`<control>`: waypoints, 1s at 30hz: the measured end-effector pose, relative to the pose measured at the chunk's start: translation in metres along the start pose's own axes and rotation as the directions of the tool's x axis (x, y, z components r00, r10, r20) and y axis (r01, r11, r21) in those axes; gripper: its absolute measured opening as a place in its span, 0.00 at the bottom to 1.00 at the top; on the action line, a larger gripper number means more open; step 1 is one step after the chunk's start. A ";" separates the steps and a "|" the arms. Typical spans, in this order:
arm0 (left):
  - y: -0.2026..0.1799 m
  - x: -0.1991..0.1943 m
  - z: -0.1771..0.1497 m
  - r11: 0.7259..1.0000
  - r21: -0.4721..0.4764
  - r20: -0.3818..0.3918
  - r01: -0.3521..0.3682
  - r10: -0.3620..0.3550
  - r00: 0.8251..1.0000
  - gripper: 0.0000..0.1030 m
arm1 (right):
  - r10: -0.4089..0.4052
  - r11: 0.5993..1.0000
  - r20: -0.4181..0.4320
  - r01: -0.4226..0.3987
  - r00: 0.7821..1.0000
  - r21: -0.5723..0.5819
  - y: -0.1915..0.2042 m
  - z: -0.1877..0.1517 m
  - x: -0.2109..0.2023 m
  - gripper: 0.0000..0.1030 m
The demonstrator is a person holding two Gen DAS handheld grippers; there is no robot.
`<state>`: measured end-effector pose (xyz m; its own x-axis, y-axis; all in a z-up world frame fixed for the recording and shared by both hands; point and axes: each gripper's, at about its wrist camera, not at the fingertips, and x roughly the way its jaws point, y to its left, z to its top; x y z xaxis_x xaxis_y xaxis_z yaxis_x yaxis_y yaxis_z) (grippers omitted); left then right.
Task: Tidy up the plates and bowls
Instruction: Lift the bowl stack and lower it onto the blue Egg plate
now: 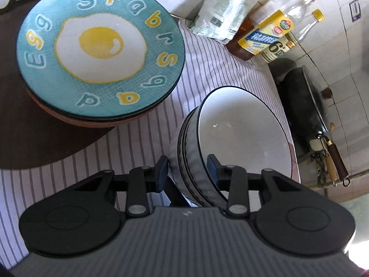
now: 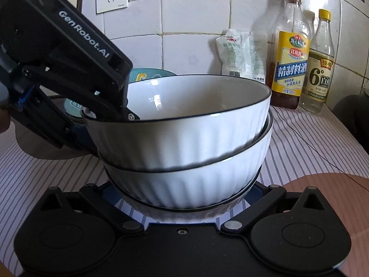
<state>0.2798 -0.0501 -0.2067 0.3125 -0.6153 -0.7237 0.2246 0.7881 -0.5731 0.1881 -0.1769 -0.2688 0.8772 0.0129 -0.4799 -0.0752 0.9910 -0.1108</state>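
The left gripper (image 1: 188,166) straddles the near rim of the top bowl (image 1: 239,124), one pad inside and one outside, jaws narrowed onto the wall. This bowl sits tilted in a stack of ribbed white bowls (image 2: 184,180) on the striped table (image 1: 115,147). The right gripper (image 2: 184,196) spans the stack's base, jaws wide; whether it touches cannot be told. The egg plate (image 1: 99,48) lies beside the bowls.
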 end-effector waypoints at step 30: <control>0.000 -0.110 0.019 0.976 0.098 0.294 -0.196 0.159 0.942 0.34 | 0.177 0.984 0.188 -0.171 0.966 -0.048 0.056 0.076 -0.001 1.00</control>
<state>0.2630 0.0177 -0.1195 0.6017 -0.4493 -0.6604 0.2488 0.8911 -0.3796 0.2191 -0.1114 -0.2089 0.9233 0.2133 -0.3195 -0.2469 0.9666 -0.0681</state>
